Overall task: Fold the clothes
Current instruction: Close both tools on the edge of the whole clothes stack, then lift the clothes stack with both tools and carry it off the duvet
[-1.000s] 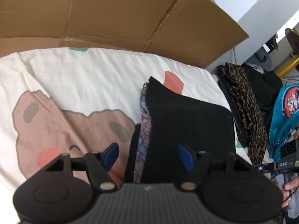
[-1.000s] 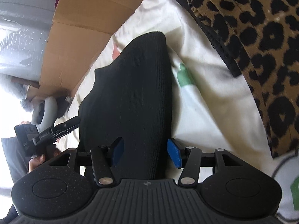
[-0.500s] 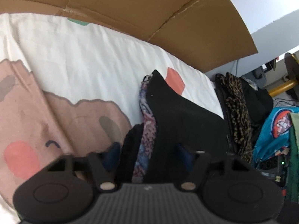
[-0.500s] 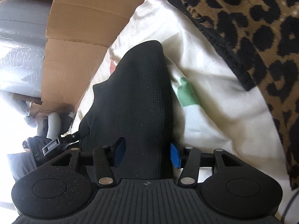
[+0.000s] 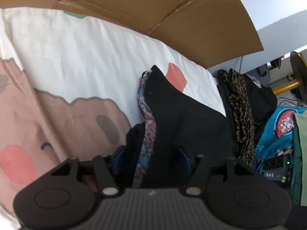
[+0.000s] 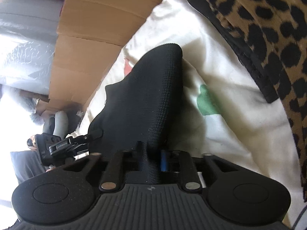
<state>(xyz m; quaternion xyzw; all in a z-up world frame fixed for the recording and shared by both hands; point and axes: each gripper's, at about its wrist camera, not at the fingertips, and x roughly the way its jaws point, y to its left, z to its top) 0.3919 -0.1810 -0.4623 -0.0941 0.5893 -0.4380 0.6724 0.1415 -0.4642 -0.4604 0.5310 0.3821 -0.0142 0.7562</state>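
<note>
A folded black knit garment [image 6: 145, 99] lies on the white printed bedsheet [image 6: 220, 72], its near edge bunched and clamped in the right gripper [image 6: 150, 159], whose jaws have just been closing. The left gripper [image 5: 151, 157] straddles the same stack's edge, a patterned cloth [image 5: 146, 134] between its jaws, which just widened; whether they press it is unclear. Beyond lie a leopard-print garment [image 6: 268, 28] and cardboard [image 5: 153, 5].

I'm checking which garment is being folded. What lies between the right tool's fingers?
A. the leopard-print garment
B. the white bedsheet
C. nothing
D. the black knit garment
D: in the right wrist view the right tool is pinched on a gathered bunch of the black knit garment; the leopard-print garment lies off to the side.
</note>
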